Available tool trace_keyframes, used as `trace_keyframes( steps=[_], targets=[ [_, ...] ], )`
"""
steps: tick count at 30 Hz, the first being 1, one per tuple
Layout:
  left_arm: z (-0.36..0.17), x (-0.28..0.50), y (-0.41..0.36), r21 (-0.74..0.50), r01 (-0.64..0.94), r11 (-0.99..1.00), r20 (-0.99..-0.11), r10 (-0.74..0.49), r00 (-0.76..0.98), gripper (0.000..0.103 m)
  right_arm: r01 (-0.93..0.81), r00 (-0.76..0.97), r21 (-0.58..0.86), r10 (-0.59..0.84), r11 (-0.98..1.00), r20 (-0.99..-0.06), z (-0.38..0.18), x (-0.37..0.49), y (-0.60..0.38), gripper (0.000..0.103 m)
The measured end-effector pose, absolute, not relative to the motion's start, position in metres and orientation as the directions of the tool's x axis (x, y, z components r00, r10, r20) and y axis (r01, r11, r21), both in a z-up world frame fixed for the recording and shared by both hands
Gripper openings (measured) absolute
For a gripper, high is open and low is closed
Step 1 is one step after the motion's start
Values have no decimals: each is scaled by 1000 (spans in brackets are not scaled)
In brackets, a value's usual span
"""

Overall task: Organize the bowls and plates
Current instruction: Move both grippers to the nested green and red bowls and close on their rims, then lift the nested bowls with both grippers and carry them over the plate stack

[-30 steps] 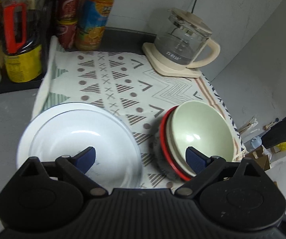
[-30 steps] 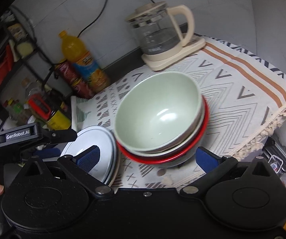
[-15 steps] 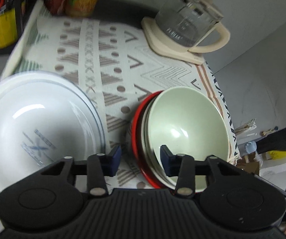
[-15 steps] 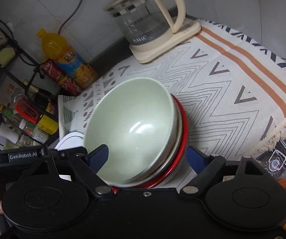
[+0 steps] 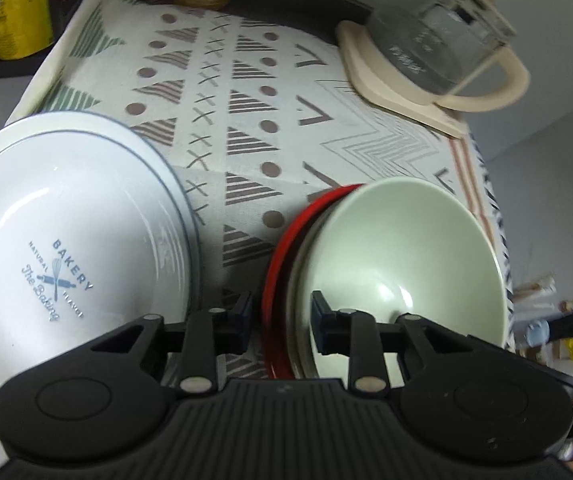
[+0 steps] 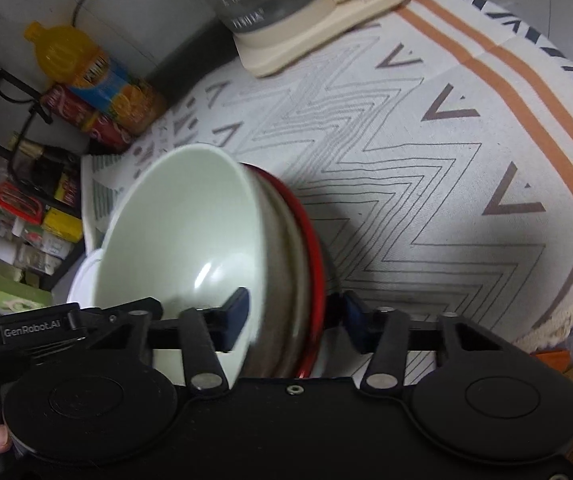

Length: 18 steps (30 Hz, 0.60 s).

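- Left wrist view: left gripper point(image 5: 280, 320) straddling near rim of bowl stack; one pad outside red bowl point(image 5: 276, 276), other pad inside pale green bowl point(image 5: 402, 264). Jaws narrowed around the nested rims; firm contact not confirmable, so bite judged partial at best.
- Right wrist view: right gripper point(image 6: 294, 316) straddling opposite side of same stack; left pad inside pale green bowl point(image 6: 190, 240), right pad outside red bowl point(image 6: 306, 240). Small gap visible between right pad and red rim; not clamped yet, by the look of it.
- Stack location: on patterned cloth point(image 5: 246, 120), toward its right edge, near tassels; a grey-beige bowl nested between green and red.
- White plates point(image 5: 70, 248) stacked just beside bowls on the left, printed "BAKERY"; apart from the red rim.
- Glass kettle point(image 5: 442, 36) on cream base at far corner, well apart. Bottles and cans point(image 6: 98, 92) along back edge.
- Step in hand, as judged: two-sided grasp of whole stack before a lift or shift.
- Risks: uneven closing tilting stack, inner bowls sliding out; pads gripping several rims at once, smooth glaze slipping; sideways drag bunching cloth or knocking red rim into plates; stack close to cloth edge, so any push rightward risky.
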<state>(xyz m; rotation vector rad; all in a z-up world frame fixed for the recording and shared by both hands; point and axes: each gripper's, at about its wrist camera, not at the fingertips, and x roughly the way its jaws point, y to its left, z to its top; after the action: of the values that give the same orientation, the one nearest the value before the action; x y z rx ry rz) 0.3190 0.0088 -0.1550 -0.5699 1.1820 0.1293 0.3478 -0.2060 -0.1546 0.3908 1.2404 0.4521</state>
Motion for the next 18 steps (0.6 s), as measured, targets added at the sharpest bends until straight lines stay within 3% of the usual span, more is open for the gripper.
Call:
trace_keyframes(
  steps=[18],
  targets=[
    [-157, 324, 1, -313, -422, 851, -908, -137, 397, 24, -204, 189, 532, 566, 822, -802, -163, 373, -209, 37]
  ],
)
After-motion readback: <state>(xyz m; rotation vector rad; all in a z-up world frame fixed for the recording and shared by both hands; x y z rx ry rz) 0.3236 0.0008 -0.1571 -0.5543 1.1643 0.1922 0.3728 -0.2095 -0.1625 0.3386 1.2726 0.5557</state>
